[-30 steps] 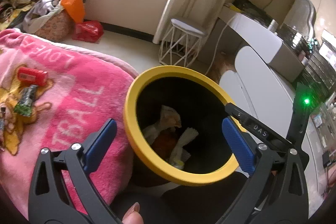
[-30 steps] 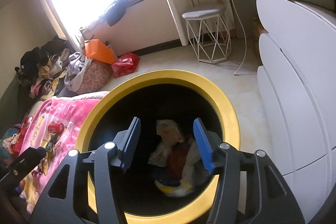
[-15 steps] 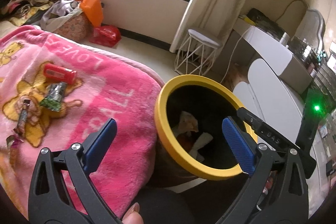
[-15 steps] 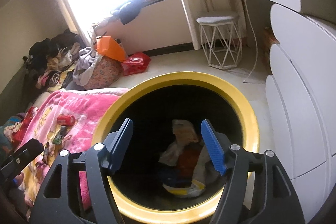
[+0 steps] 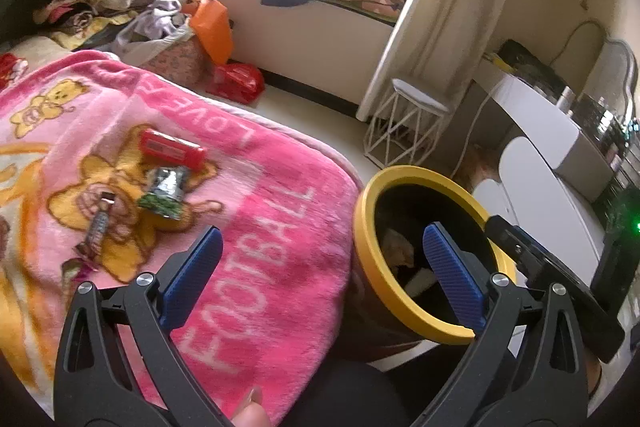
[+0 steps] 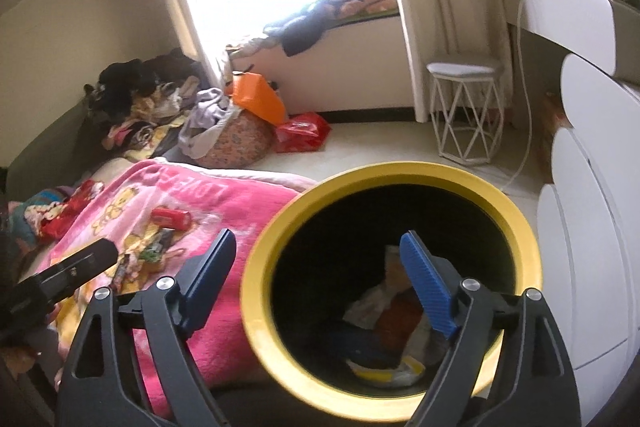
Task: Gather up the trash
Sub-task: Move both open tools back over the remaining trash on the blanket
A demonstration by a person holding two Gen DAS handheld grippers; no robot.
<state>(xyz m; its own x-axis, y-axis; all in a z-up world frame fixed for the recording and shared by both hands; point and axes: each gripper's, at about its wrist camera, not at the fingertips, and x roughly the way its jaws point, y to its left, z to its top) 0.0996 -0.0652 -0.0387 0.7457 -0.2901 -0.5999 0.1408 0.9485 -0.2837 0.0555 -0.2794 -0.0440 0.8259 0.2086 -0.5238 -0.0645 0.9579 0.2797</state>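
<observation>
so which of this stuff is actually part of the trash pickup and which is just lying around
Job:
- red packet
- green wrapper
- candy wrapper
- yellow-rimmed bin, trash already inside
- left gripper, open, empty
- right gripper, opening, empty

Lying about:
- pink blanket
- clothes pile
- orange bag
- white stool

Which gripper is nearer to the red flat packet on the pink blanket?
Left. The left gripper is over the blanket's edge near the red flat packet; the right gripper, opening and empty, hangs by the yellow-rimmed bin.

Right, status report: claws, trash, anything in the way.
Left claw open, empty. Right claw opening, empty. Wrappers on pink blanket; yellow-rimmed bin beside it. Nothing in the way.
</observation>
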